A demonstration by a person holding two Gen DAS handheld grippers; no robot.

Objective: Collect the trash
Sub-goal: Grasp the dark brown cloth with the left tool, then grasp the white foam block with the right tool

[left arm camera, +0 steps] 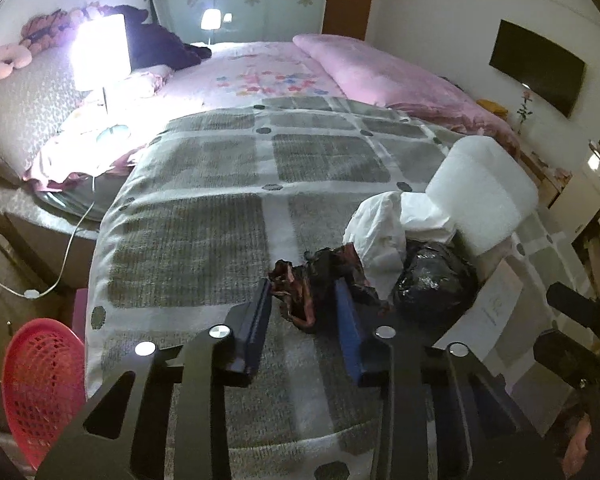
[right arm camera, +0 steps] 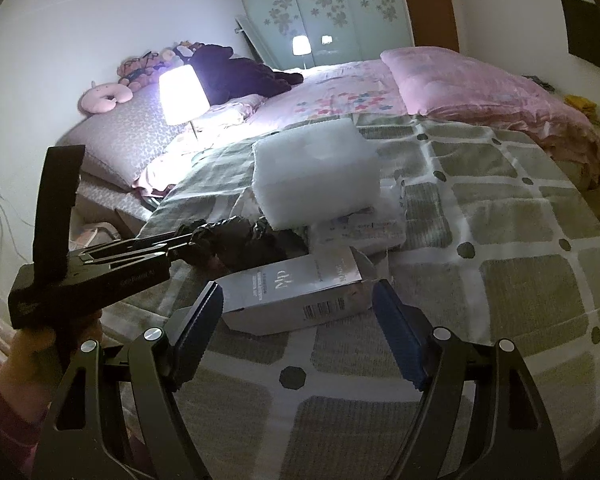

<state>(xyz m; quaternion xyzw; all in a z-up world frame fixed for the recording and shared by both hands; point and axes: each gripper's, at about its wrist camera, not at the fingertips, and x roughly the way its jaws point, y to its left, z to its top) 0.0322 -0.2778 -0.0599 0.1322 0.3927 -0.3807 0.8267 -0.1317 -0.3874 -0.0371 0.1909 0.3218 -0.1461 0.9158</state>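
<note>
Straddling wrapper, jaws parted.

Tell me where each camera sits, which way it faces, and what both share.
Left wrist: on the left gripper, facing up the bed at the dark red wrapper; its open fingers show.
Right wrist: on the right gripper, facing the grey carton; the left hand shows.
Shared: white foam block, lamp.
</note>
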